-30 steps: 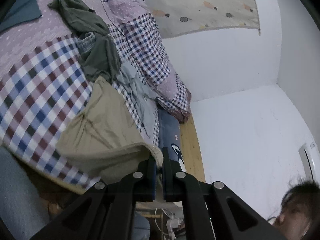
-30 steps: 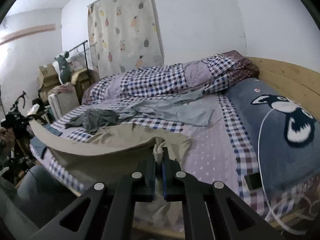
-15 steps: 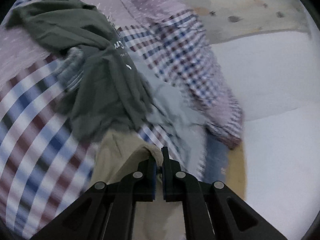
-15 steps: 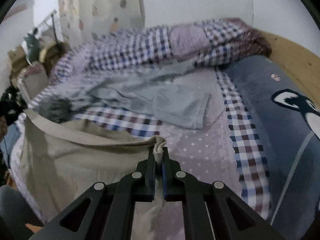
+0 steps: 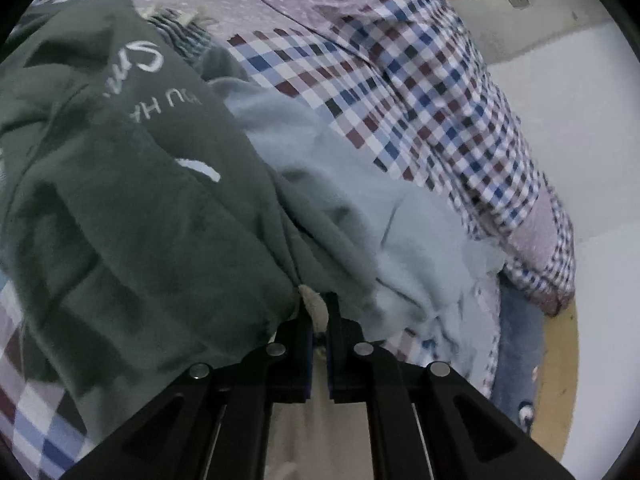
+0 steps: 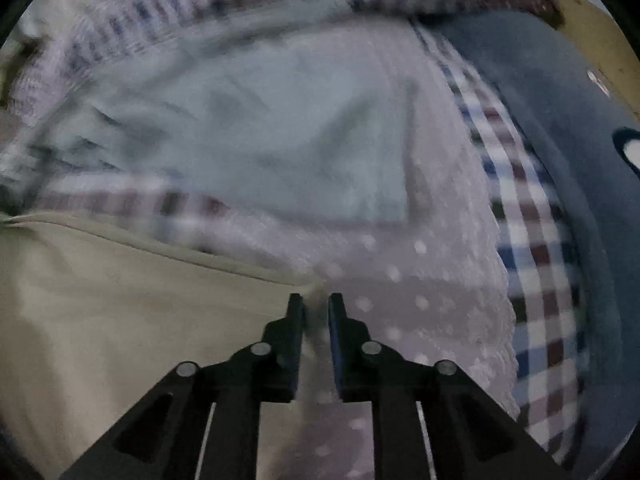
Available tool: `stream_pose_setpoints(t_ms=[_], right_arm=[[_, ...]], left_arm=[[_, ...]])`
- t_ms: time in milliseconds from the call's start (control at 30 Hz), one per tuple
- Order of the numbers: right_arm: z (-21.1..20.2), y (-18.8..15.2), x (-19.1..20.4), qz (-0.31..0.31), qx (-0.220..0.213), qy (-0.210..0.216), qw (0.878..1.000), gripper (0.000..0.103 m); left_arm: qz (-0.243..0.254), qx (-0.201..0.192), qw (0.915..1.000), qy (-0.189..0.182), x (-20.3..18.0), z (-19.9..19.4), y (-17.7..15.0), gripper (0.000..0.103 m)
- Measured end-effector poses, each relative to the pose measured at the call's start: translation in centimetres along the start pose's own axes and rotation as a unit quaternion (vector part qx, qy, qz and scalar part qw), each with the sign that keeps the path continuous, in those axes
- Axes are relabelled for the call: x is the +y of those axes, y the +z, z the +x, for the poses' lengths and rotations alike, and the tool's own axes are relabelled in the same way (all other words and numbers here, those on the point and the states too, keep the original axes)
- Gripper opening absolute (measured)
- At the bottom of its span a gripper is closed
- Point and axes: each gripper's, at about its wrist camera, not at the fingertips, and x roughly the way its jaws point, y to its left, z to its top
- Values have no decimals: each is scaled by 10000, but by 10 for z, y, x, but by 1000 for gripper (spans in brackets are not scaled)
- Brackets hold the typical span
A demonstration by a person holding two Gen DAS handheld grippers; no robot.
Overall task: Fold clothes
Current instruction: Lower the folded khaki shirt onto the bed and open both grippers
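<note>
Where white wall (image 5: 560, 128) backs it, checked bedspread (image 5: 420, 80) holds clothes.

Each gripper is a matte black two-finger tool seen from behind along the bottom of the frame. The left gripper (image 5: 318, 308) has flat fingers lined with blue pads (image 5: 307, 356) on their inner faces, and four round silver screws sit on its black linkage arms. The right gripper (image 6: 317, 310) is built alike: black angular arms with triangular cut-outs, four silver screw heads, and a blue pad (image 6: 334, 344) edging its right-hand finger.
</note>
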Motion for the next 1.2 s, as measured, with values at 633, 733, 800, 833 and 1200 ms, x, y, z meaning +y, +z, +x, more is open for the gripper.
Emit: stream_pose_setpoints(t_ms=[633,733,800,833,1200], right_arm=[[-139,-242,-54,1956,-1057,1229,9672,70],[-147,-288,-55,2548,-1269,1386,9486,70],[-150,-314,-53,2948,-1479,1593,9305,70],[-152,-325,-52,3127,-1574,1749,9203,70],[-136,-372,-38,4039,-1998,2350,8612,70]], left_arm=[[216,-191,9993,-250,191,-185,-195,88],[-309,-31,9970,-707,207,-183,-224,88],[-299,74,9950,-949,201,-176,-237,88],[-193,133,9949,-980,192,-169,-242,88],[186,-76,9937,-1107,162,-141,-250,43]])
